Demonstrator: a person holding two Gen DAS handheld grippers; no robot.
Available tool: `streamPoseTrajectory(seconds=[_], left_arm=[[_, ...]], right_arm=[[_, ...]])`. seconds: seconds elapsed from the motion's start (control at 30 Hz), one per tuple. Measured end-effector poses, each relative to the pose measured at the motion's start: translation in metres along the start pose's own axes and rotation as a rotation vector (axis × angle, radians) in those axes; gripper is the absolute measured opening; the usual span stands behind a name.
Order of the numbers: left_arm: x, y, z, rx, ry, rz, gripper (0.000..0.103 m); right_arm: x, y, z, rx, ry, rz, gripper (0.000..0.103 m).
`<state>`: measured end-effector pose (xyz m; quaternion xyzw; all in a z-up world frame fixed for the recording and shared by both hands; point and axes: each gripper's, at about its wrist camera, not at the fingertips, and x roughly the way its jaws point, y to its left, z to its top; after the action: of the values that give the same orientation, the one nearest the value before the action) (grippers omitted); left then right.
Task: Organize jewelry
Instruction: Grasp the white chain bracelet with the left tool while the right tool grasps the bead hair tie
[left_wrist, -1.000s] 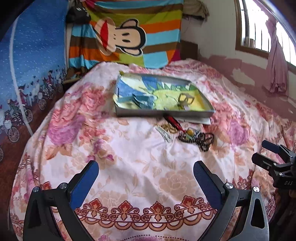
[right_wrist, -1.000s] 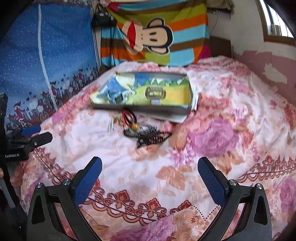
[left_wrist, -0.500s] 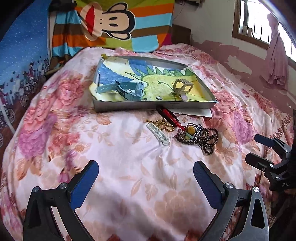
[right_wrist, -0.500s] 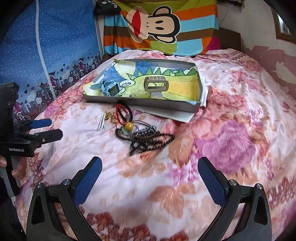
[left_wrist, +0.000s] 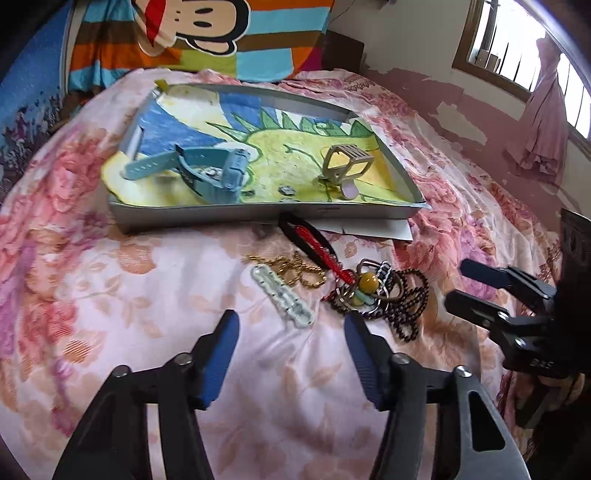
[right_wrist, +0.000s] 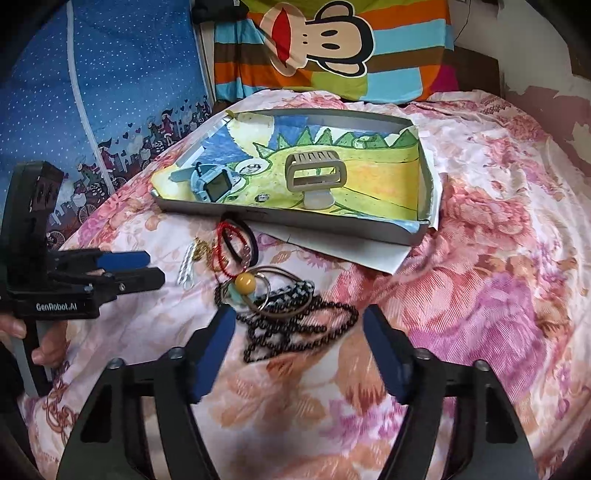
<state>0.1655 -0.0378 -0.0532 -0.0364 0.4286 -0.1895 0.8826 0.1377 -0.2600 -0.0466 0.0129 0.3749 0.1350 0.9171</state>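
Left wrist view: the left gripper (left_wrist: 291, 328) hangs parted and empty just short of the pale clear clip (left_wrist: 282, 295), apparently lined up to pinch it. Right of it, the right gripper (right_wrist: 299, 328), likewise spread and empty, straddles the dark bead necklace (right_wrist: 295, 332). Farther off on the bed (right_wrist: 480, 295), the tray (left_wrist: 258, 213) already holds a blue watch (left_wrist: 214, 168) and hair claw (left_wrist: 345, 164), so it seems the destination.

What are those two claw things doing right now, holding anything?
Left gripper: open, empty, above the pale clip.
Right gripper: open, empty, above the dark beads.
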Motion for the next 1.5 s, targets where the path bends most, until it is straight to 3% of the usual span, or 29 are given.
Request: streamPoseTrajectory(seconds=[0.17, 0.33, 0.67, 1.0, 1.2, 1.33, 1.43, 1.5], left_arm=[[0.019, 0.001, 0.004, -0.019, 0.047, -0.014, 0.041], [0.028, 0.002, 0.008, -0.028, 0.063, -0.011, 0.038], [0.037, 0.007, 0.011, -0.037, 0.086, 0.042, 0.017], [0.032, 0.014, 0.008, -0.068, 0.084, 0.021, 0.016], [0.03, 0.012, 0.005, -0.068, 0.084, 0.025, 0.016], [0.029, 0.012, 0.003, -0.069, 0.08, 0.023, 0.016], [0.029, 0.012, 0.003, -0.07, 0.076, 0.022, 0.016], [0.028, 0.012, 0.003, -0.068, 0.072, 0.021, 0.016]], right_arm=[[0.025, -0.007, 0.01, 0.017, 0.046, -0.019, 0.048], [0.05, -0.009, 0.016, 0.031, 0.093, -0.014, 0.037], [0.075, 0.004, 0.024, -0.063, 0.152, -0.006, 0.036], [0.082, 0.027, 0.034, -0.247, 0.174, -0.007, 0.036], [0.085, 0.026, 0.033, -0.256, 0.176, 0.017, 0.036], [0.089, 0.024, 0.032, -0.235, 0.173, 0.035, 0.015], [0.09, 0.017, 0.032, -0.19, 0.163, 0.031, 0.004], [0.087, 0.012, 0.031, -0.157, 0.14, 0.031, 0.003]])
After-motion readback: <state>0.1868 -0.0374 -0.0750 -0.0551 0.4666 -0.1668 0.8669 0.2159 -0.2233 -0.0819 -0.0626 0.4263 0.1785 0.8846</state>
